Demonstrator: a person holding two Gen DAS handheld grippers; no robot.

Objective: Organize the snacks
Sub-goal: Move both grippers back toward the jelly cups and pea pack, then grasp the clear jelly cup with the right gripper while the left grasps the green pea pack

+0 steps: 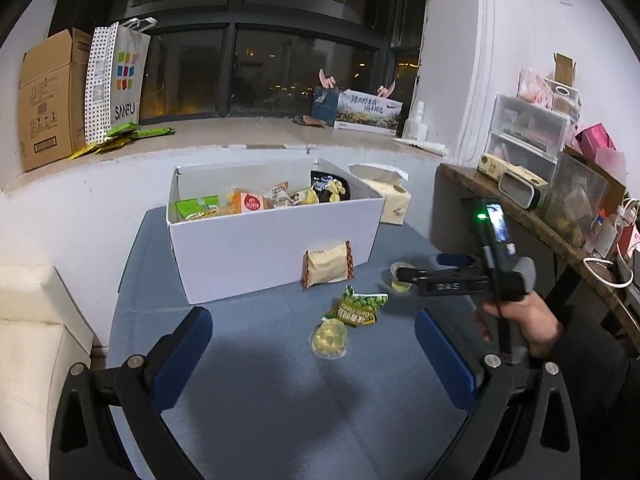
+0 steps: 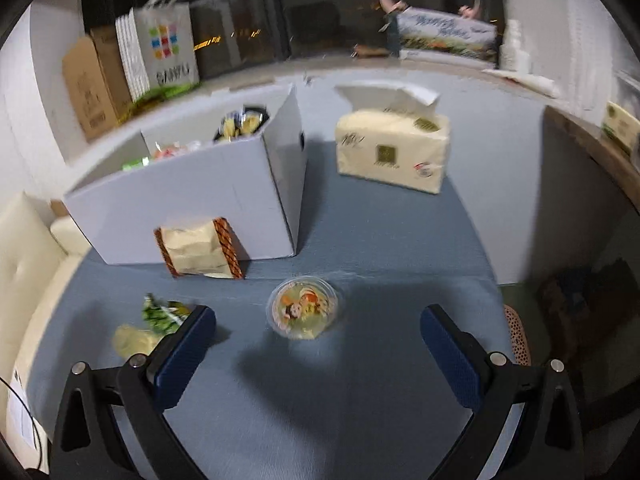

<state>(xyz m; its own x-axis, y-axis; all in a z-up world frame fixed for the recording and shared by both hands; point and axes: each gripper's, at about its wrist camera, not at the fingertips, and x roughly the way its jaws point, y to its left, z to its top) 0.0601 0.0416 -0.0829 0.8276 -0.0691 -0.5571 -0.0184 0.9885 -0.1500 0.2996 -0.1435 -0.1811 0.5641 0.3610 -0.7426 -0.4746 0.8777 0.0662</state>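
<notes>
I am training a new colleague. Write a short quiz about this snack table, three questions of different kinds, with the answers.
1. True or false: the white box is empty.
2. Which snack leans against the box? A) green packet B) beige packet C) jelly cup
3. How many snacks lie outside the box, on the table?

Key: 1 false, snacks are inside. 2 B. 3 four: two cups, two packets.

The left gripper (image 1: 314, 344) hovers over the desk's near edge, jaws spread wide and empty. The right gripper (image 2: 318, 342) is likewise spread wide, nothing between its fingers. In the left view, a hand (image 1: 520, 320) grips the right gripper's handle, fingers pointing leftward.
</notes>
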